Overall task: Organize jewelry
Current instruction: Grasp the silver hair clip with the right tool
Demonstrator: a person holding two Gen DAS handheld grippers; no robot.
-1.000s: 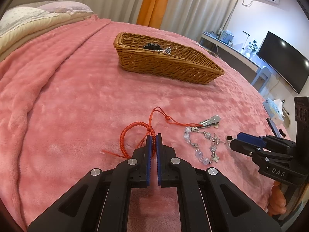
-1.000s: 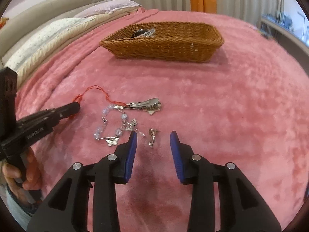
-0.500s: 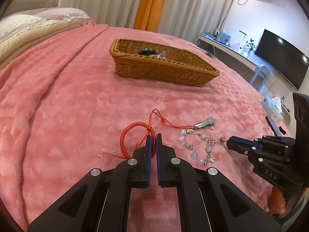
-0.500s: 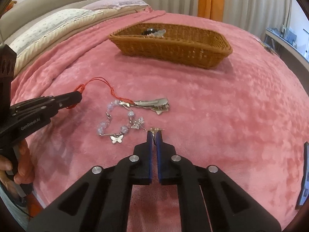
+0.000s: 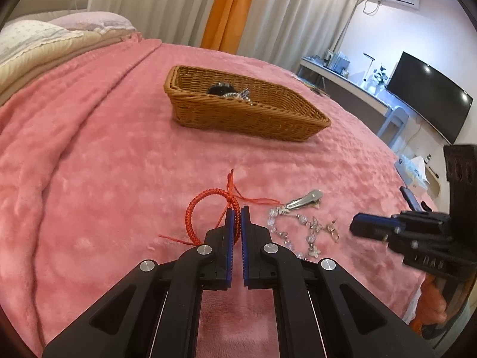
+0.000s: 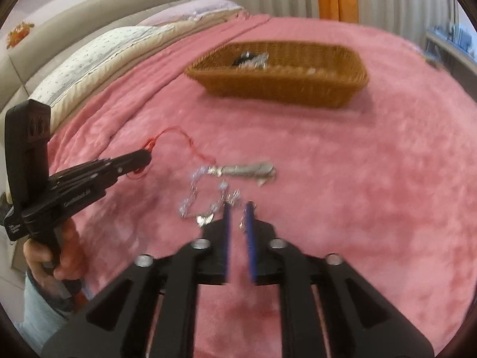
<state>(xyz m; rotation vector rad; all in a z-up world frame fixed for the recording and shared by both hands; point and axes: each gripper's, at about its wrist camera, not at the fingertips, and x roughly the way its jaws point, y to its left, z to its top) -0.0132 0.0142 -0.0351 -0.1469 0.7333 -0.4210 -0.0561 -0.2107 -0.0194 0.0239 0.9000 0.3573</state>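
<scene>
Left gripper fingers clamped on red cord bracelet; right gripper fingers just reopening, parted over an earring, wide bare pink blanket short of wicker basket.

Pink blanket: bare between jewelry cluster and wicker basket; passage apparently unobstructed. Beaded bracelet and hair clip crowd the near patch.
</scene>
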